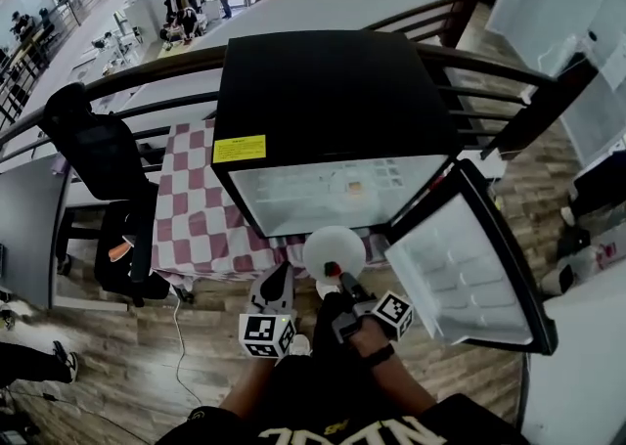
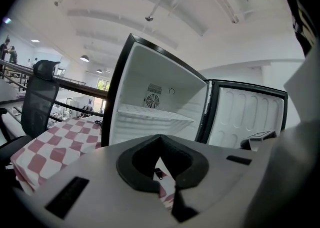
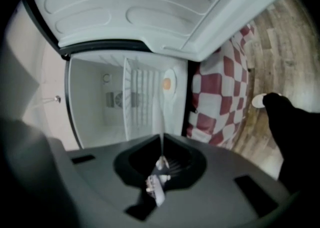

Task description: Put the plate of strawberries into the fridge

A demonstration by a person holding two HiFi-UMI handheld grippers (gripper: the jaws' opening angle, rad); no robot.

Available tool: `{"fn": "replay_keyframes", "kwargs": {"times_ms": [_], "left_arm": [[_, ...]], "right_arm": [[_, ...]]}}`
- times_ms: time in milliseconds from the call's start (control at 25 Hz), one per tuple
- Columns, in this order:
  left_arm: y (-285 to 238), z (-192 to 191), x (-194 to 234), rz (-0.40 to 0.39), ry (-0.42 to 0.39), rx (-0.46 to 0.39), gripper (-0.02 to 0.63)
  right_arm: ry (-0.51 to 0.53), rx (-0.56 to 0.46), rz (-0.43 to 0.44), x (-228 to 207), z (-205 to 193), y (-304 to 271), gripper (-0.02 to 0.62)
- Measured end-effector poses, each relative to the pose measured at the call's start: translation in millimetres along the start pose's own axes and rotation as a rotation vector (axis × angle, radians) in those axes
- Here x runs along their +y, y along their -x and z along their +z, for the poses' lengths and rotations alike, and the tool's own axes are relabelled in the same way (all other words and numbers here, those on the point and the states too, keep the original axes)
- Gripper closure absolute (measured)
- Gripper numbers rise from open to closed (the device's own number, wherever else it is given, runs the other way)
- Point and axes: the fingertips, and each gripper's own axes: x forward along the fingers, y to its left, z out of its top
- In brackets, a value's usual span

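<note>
Holding round white strawberry plate (image 1: 333, 247) level, rim pinched in right claw (image 1: 342, 286), feed onto shelf (image 1: 333, 194) of open black fridge (image 1: 323, 91) at counter's (image 1: 196, 218) right edge; left claw (image 1: 279, 289) closed, empty.

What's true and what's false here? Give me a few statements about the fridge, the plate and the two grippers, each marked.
1. The fridge door stands open. True.
2. The plate already sits on a fridge shelf. False: it is held in the air just in front of the fridge.
3. The left gripper holds the plate. False: the right gripper grips its rim, and the left holds nothing.
4. The fridge stands on a red-and-white checked cloth. True.
</note>
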Motion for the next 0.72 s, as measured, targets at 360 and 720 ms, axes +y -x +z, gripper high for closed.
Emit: {"fn": "replay_keyframes", "kwargs": {"times_ms": [360,720], "left_arm": [[-33.2,-14.5,27.9,0.071,-0.015,0.028,0.589],[-57.9,-30.6,45.2,0.09,0.006,0.049,0.589]], "right_arm": [[0.01,0.068,-0.035,-27.1,8.5,-56.1,0.566],[-0.002,0.065,-0.058,-40.7,21.8,-106.5,0.566]]}}
